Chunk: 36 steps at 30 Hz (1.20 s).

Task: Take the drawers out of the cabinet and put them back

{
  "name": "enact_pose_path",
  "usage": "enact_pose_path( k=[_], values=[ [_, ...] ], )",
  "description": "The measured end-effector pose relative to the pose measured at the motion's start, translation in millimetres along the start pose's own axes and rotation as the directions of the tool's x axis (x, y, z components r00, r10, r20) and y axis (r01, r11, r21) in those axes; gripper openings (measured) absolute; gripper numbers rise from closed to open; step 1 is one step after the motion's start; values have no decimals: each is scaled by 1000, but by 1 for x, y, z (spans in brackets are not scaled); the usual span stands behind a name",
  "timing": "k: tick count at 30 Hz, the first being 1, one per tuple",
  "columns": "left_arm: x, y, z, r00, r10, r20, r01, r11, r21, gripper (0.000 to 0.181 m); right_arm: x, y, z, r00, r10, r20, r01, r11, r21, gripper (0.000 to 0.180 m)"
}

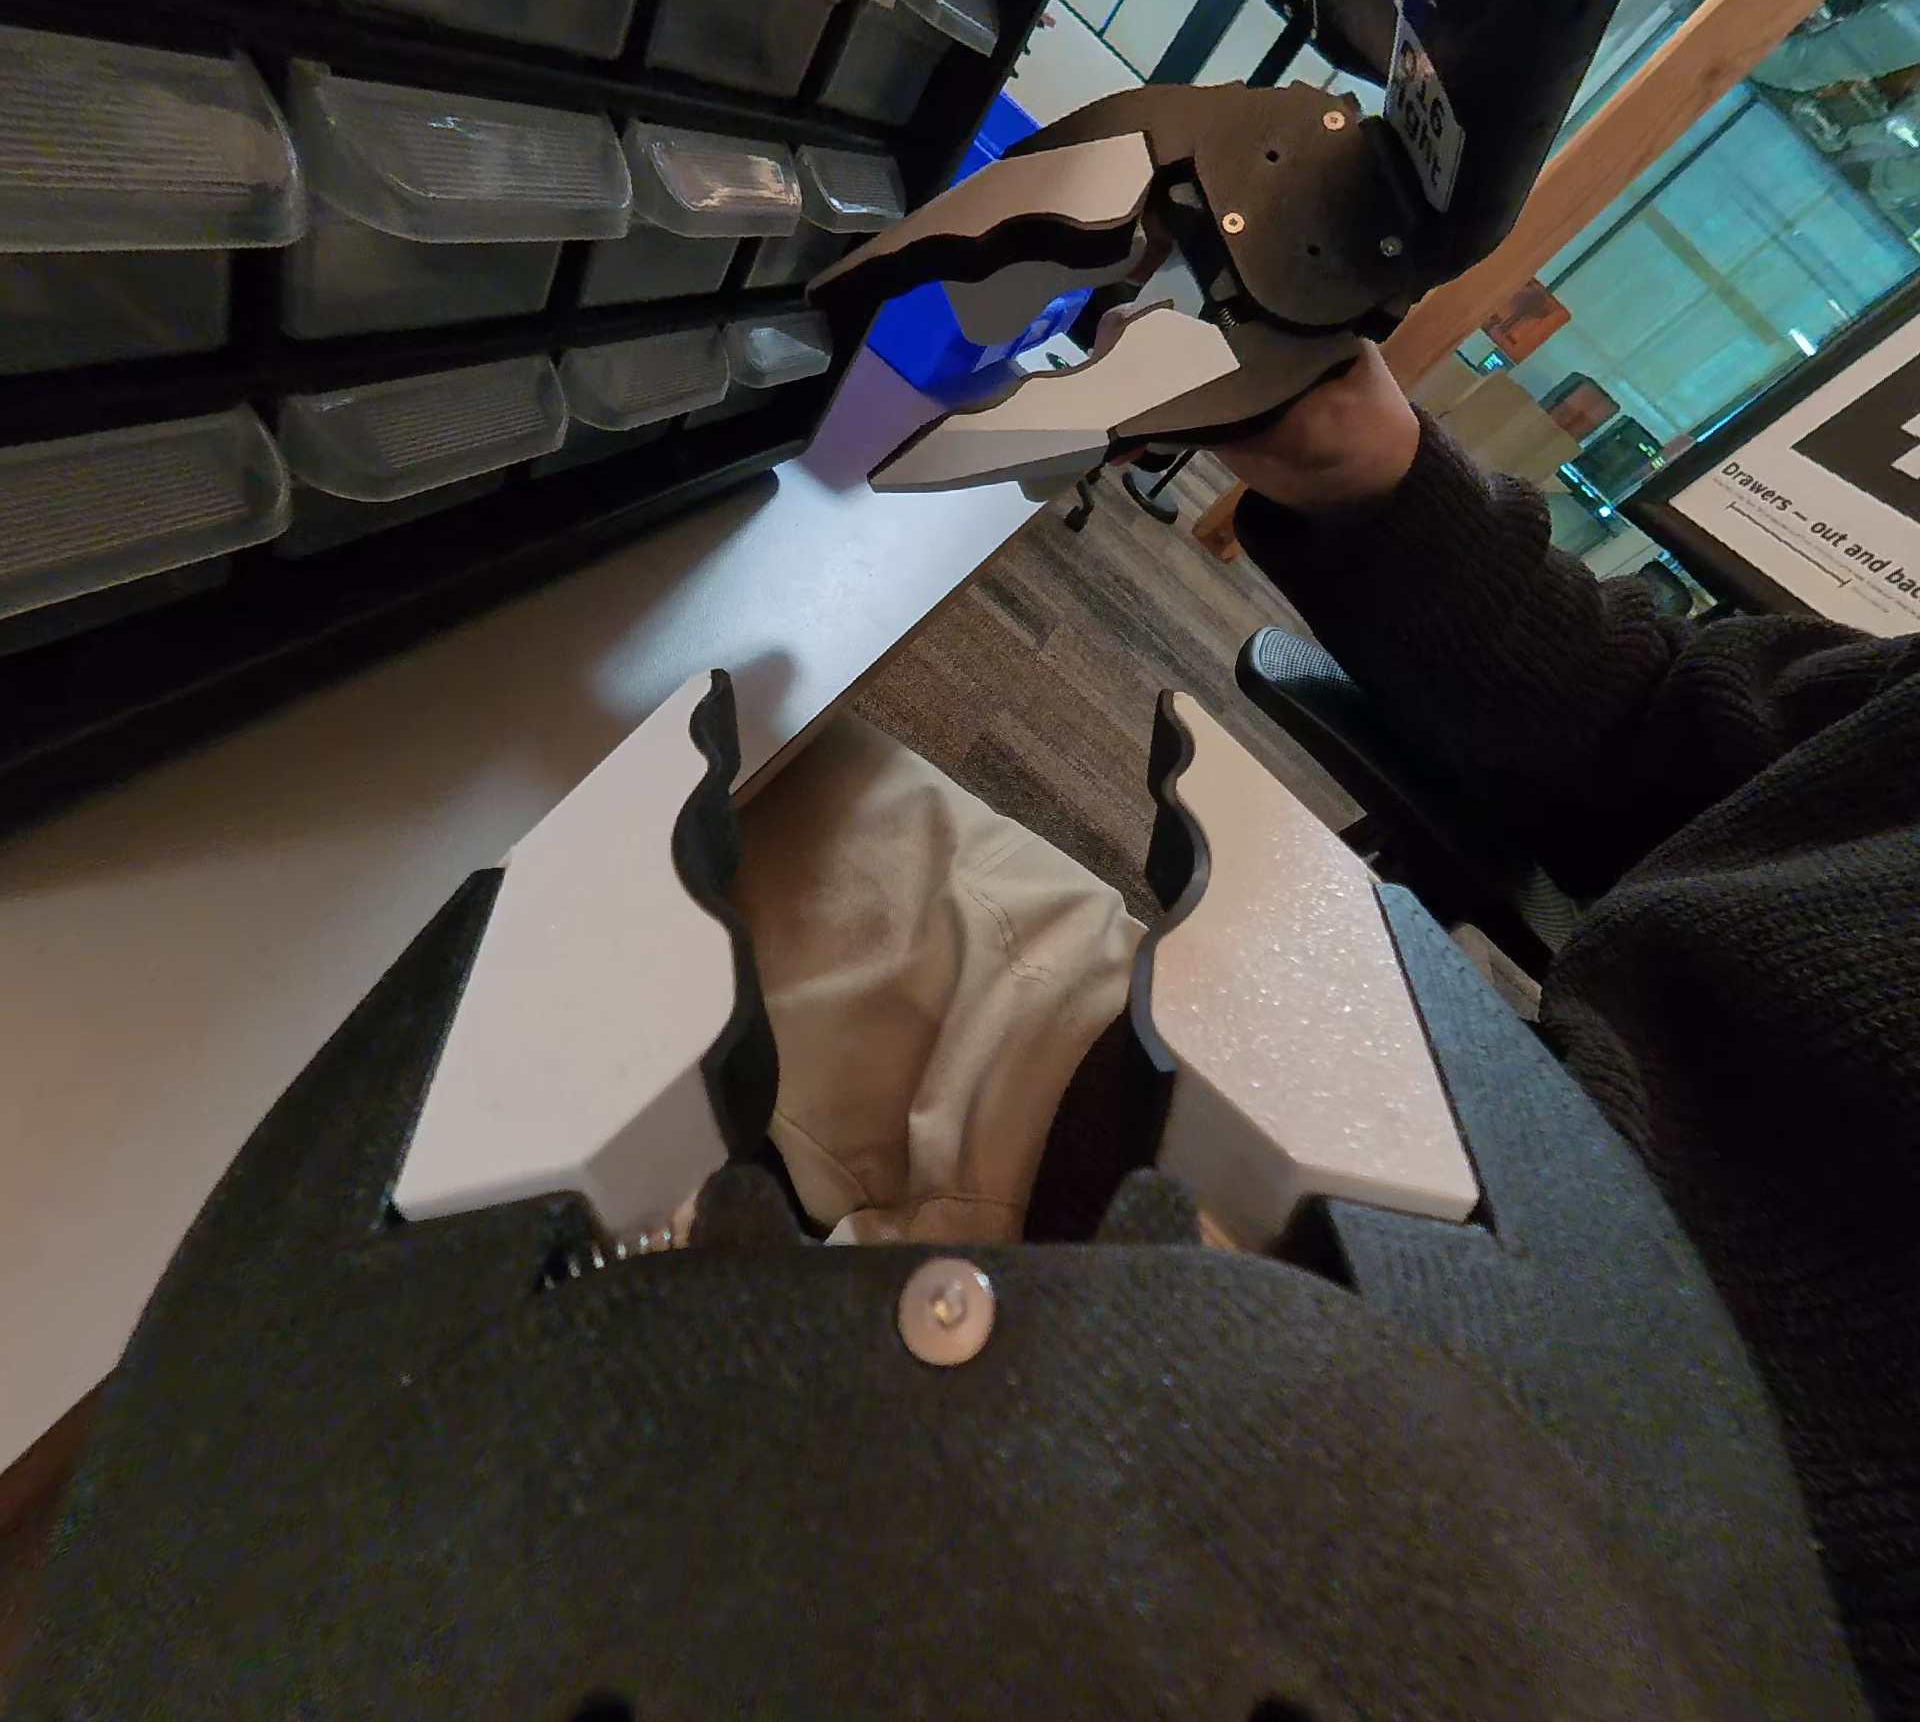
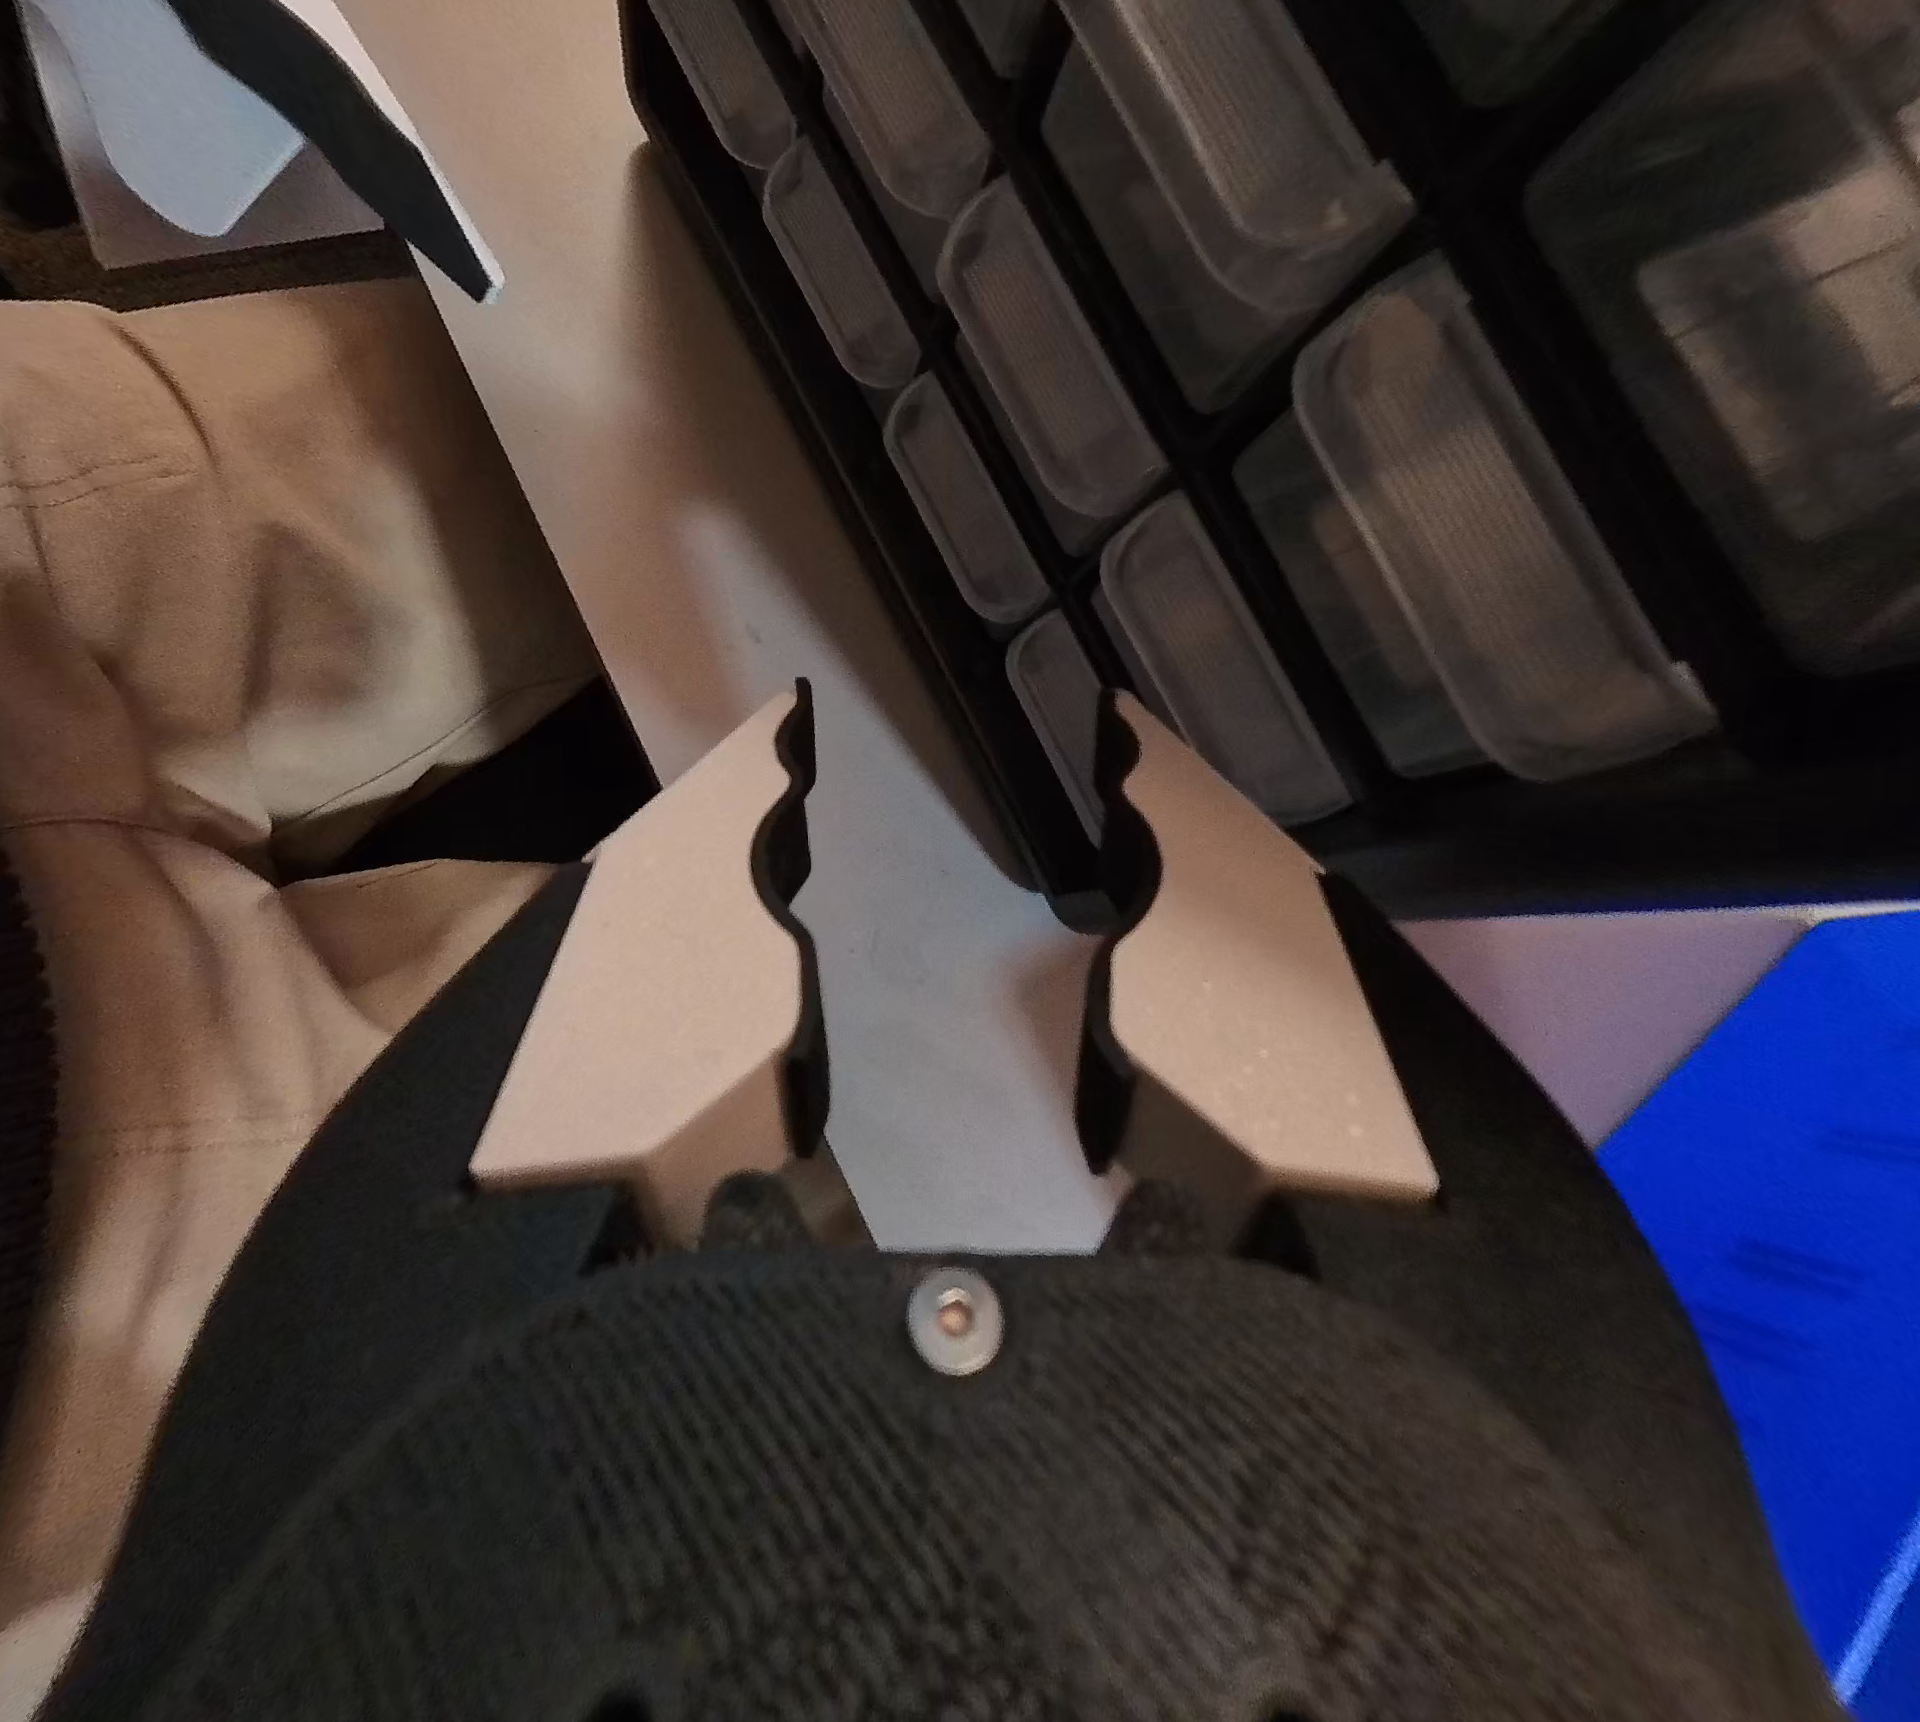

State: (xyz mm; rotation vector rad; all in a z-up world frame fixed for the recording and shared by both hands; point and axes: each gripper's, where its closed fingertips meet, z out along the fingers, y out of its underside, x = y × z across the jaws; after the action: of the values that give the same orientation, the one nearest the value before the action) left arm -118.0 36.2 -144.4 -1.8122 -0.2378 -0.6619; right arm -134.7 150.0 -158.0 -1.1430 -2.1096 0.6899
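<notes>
A black cabinet with several clear plastic drawers stands on a pale table. It also shows in the right wrist view, where its drawers all sit in their slots. My left gripper is open and empty, hanging over the table's front edge, apart from the cabinet. My right gripper is open and empty, its tips close to the cabinet's bottom corner. It also shows in the left wrist view, held by a hand in front of the lower drawers.
A blue bin stands on the table beside the cabinet; it also shows in the right wrist view. A person's beige trousers and dark sleeve lie near the table edge. A black chair stands on the wood-look floor.
</notes>
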Motion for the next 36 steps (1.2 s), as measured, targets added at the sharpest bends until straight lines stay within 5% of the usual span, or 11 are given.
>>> enact_pose_path(
  k=[12, 19, 26, 33, 36],
  values=[
    [-3, 0, 0, 1000, 8, 11, -8, 1000, -1, 77, -6, -2, -1, 999, 48, 24, -49, 998, 50, 56],
    [-14, -25, -14, 994, 75, 83, -84, 990, 113, 60, -45, -33, 1, 978, 81, 191, -143, 929, 341, 55],
    [-22, -46, -32, 995, -94, 17, 86, 961, 263, 53, -66, -57, -10, 915, 120, 386, -301, 839, 454, 14],
    [-50, -56, -41, 976, -196, 98, 146, 916, 374, 44, -74, -62, -13, 967, 36, 254, -159, 861, 483, 27],
    [-61, -62, -48, 948, -313, 50, 253, 842, 476, 24, -79, -61, -9, 964, 36, 265, -162, 867, 471, 30]
  ],
)
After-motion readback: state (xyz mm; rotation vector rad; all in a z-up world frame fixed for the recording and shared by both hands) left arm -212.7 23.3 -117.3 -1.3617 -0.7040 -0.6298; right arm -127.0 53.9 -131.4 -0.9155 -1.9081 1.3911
